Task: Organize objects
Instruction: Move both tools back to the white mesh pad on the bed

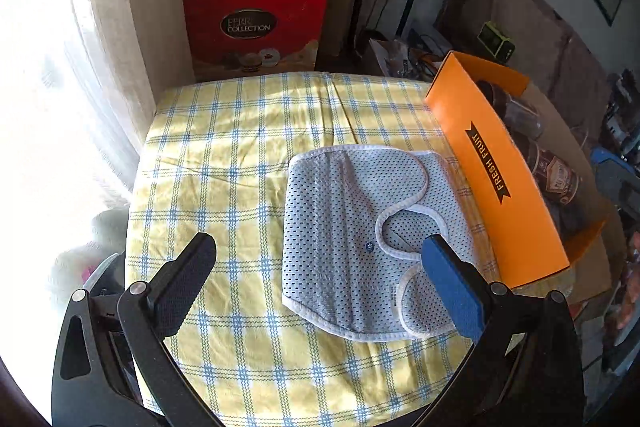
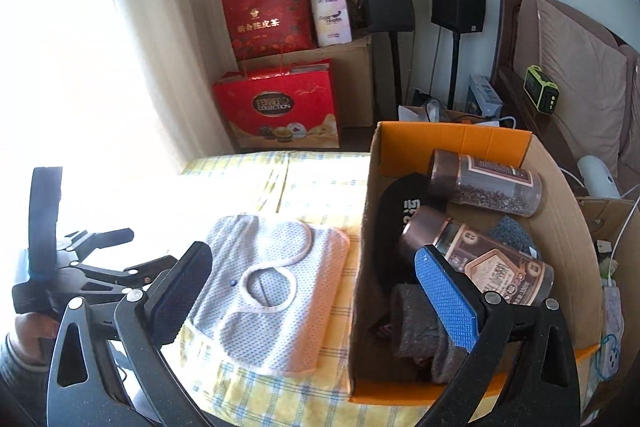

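Two grippers, left (image 1: 318, 259) and right (image 2: 314, 273), fingers apart, holding nothing. Pale-blue mesh bib (image 1: 360, 239) lies flat on the checked-cloth bench (image 1: 224, 155), beside the orange cardboard box (image 1: 492, 183).

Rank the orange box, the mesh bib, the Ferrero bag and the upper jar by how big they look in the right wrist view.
1. orange box
2. mesh bib
3. Ferrero bag, though it sits farther back, so it may really be bigger than the bib.
4. upper jar
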